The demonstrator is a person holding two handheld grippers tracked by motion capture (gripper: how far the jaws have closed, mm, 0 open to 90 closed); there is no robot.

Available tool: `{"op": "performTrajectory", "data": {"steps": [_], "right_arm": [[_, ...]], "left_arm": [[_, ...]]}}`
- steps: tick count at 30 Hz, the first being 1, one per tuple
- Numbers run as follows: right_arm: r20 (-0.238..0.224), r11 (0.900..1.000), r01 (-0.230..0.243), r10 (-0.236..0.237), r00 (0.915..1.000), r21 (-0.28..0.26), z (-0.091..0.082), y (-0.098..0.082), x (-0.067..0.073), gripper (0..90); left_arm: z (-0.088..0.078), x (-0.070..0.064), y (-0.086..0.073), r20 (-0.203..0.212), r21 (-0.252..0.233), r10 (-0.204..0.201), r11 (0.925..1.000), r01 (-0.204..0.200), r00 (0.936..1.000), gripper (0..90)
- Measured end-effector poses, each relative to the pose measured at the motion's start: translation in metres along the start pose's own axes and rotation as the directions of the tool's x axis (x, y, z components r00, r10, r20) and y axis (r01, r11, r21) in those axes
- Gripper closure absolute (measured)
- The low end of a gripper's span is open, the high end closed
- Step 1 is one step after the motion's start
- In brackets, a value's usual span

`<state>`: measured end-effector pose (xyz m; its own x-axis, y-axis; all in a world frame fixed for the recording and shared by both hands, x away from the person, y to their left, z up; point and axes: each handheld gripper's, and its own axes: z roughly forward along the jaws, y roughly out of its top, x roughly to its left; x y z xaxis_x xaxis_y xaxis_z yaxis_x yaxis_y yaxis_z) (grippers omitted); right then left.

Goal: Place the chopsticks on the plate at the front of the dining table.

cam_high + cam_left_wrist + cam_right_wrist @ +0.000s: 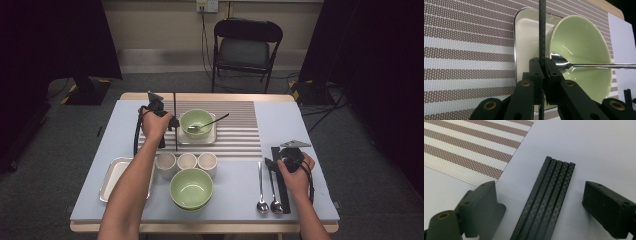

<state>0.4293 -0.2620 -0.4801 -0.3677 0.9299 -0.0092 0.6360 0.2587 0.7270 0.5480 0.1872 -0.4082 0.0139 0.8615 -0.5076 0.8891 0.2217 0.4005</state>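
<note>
**One chopstick at the far place setting, four more waiting under the right hand**

Nearest the high camera, the person's two forearms come in over the counter (240,200). The left hand-held gripper (171,122) is clenched on a single black chopstick (175,120), holding it at the left edge of the white square plate (212,137) on the striped mat (240,125). A green bowl (196,121) with a spoon (207,123) in it stands on that plate. The right hand-held gripper (274,165) rests released over the remaining chopsticks (281,192) at the near right, beside two spoons (267,187).

The work in hand looks like laying a place setting: the chopstick is being brought to the plate's left side and, by my reading, is not yet set down. The next move calls for lowering it flat onto the mat beside the plate without knocking the bowl, then releasing; the right side seems ready to close on another stick.

The left gripper view shows what the high view cannot: the jaws are pressed tight on the chopstick (541,37), which runs straight up across the plate (529,32), with the bowl (584,50) and the spoon (584,66) just beyond. The right gripper view shows its jaws standing wide apart around a bundle of four chopsticks (546,200) lying side by side on the bare counter (579,142), touching neither jaw, with a corner of the mat (469,152) at the far left. The high view alone gives the rest: three cups (186,161), a second green bowl (191,188) and a tray (112,177) on the near side.
</note>
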Motion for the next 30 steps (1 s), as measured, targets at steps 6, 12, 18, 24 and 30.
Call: {"op": "performTrajectory", "data": {"steps": [6, 12, 18, 24, 30], "right_arm": [[-0.001, 1.0, 0.004, -0.004, 1.0, 0.0, 0.0, 0.0, -0.0002, 11.0], [0.0, 1.0, 0.006, -0.006, 1.0, -0.002, 0.0001, 0.0, -0.0003, 11.0], [0.0, 1.0, 0.006, -0.006, 1.0, -0.002, 0.0001, 0.0, -0.0003, 11.0], [-0.001, 1.0, 0.003, -0.003, 1.0, 0.0, 0.0, -0.0001, -0.0001, 11.0], [0.0, 1.0, 0.004, -0.004, 1.0, -0.002, 0.0, 0.0, -0.0002, 11.0]], "left_arm": [[0.0012, 0.0015, 0.0002, -0.001, 0.012, 0.009, 0.9999, -0.008, 1.0, 86.2], [0.0027, 0.0013, 0.0001, -0.002, 0.006, -0.003, 1.0, 0.003, 1.0, 86.2], [0.0049, 0.0013, -0.0003, -0.014, 0.009, -0.002, 1.0, 0.002, 0.9999, 86.2], [0.0065, 0.0025, 0.0, -0.021, 0.024, 0.015, 0.9996, -0.014, 0.9997, 86.2], [0.0071, 0.0023, -0.0001, -0.023, 0.027, 0.021, 0.9994, -0.02, 0.9995, 86.2]]}}
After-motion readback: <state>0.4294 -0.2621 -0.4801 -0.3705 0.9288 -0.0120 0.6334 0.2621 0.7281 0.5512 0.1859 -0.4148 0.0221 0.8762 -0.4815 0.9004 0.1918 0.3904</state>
